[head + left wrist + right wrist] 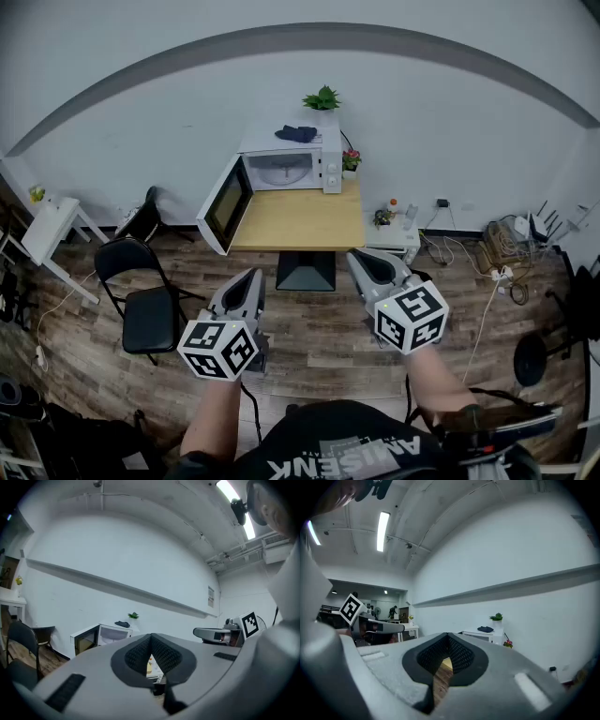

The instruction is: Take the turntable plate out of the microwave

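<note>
The left gripper (251, 279) and right gripper (361, 261) are hovering closed, holding nothing; only the head view is showing the plate (284, 172) inside the open microwave (330, 159).

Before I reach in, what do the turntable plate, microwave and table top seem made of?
Turntable plate: pale, translucent-looking, probably glass; too small to be sure. Microwave: smooth white shell, painted metal or plastic. Table top: tan, matte, wood or laminate.
</note>
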{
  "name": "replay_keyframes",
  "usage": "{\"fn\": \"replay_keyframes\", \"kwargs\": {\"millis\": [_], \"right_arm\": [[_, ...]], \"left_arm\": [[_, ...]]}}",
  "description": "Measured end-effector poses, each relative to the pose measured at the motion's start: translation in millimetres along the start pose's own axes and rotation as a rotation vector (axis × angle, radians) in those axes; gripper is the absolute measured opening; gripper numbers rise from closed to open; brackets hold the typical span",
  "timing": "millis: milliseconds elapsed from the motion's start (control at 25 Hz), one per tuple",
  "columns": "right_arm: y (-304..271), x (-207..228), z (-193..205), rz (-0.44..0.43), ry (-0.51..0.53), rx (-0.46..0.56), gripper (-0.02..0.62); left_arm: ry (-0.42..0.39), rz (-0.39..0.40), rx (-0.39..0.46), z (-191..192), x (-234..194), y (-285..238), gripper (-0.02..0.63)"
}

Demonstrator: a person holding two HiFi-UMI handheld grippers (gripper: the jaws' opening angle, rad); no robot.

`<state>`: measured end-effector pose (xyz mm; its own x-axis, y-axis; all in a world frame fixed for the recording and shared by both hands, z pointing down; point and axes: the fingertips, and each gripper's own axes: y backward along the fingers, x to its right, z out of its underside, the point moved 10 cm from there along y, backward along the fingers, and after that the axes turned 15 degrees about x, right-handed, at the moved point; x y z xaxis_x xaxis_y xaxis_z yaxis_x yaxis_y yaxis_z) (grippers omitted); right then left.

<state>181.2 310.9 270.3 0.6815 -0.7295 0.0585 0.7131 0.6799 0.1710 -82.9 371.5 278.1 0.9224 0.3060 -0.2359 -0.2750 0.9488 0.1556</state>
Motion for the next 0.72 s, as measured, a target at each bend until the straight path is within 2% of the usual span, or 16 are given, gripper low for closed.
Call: {"fn": "replay_keyframes", "kwargs": {"millis": [240, 520, 600, 720], "right_arm": [[-2, -4, 2, 0.005, 0.005, -0.01, 0.005], [-4, -11, 6, 0.025, 0.008, -0.026, 0.005], [-4, -12, 5, 0.05, 0.016, -0.01, 0.005], [-5, -16, 6, 0.063, 0.004, 0.016, 0.005]], "left_arm": [[-0.029, -0.023, -0.004, 2, -5, 5, 0.002], [-0.011, -0.037, 0.004, 1, -10, 13, 0.002], [0.009, -0.031, 0.011, -2, -10, 15, 0.002], [-0.006, -0.014, 0.008, -4, -10, 17, 0.002]]}}
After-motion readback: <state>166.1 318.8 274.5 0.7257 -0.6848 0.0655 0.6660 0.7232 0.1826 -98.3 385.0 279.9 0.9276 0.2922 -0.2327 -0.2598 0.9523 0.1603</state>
